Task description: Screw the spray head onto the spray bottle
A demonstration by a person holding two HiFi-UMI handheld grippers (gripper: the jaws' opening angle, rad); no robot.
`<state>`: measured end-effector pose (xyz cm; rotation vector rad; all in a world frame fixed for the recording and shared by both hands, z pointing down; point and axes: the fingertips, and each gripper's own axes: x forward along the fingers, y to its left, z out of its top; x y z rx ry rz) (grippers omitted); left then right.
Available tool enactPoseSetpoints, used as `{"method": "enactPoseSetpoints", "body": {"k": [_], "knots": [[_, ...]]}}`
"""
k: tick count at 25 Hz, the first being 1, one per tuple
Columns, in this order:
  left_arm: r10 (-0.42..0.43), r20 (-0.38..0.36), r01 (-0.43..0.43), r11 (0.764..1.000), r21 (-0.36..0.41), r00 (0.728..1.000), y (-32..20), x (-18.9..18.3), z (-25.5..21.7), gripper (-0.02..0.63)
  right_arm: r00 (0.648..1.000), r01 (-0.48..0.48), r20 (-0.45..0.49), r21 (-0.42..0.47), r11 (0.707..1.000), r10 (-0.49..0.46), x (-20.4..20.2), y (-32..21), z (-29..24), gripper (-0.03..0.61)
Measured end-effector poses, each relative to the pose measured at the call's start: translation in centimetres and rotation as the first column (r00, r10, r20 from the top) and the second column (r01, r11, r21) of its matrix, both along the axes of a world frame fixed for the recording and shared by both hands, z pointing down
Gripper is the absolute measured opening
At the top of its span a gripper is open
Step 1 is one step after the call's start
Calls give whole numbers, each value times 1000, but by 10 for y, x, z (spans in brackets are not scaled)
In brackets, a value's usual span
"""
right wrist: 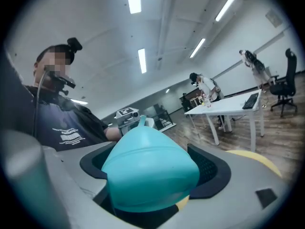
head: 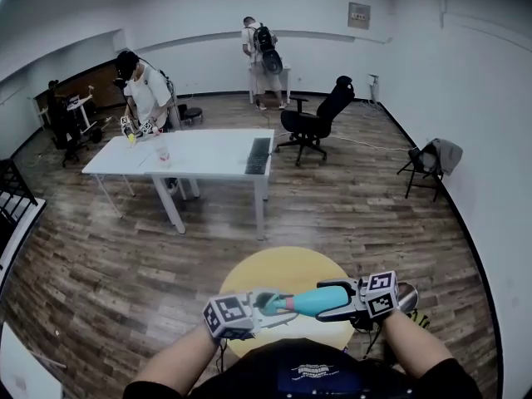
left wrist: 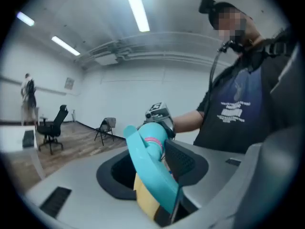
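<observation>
Over a round yellow table (head: 274, 266) I hold a teal spray bottle (head: 322, 301) sideways between both grippers. My right gripper (head: 339, 302) is shut on the bottle's body, and the bottle (right wrist: 147, 171) fills the space between its jaws. My left gripper (head: 263, 305) is closed on the teal spray head (head: 274, 301) at the bottle's neck. In the left gripper view the spray head's long trigger (left wrist: 151, 173) lies between the pads, with a pink collar (left wrist: 152, 140) where it meets the bottle. The thread itself is hidden.
A white table (head: 208, 152) with a dark keyboard (head: 259, 155) stands ahead, and a person (head: 145, 94) works at its far end. A black office chair (head: 320, 119) and a folding chair (head: 428, 163) stand to the right. A second person (head: 262, 56) is by the back wall.
</observation>
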<state>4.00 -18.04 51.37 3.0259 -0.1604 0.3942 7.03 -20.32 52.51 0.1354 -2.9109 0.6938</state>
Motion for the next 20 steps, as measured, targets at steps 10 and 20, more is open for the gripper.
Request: {"method": "enactPoseSetpoints", "body": {"k": [10,20], "knots": [[-29,53,29,1000,-7,998,-2,-5,4,211,999,40,41,-118,992,-36,3,7,10,465],[-340,-228,248,902,-353,912,-42,-77,-6,295,958,-231,134,-166,959,254,79,-13,25,465]]}}
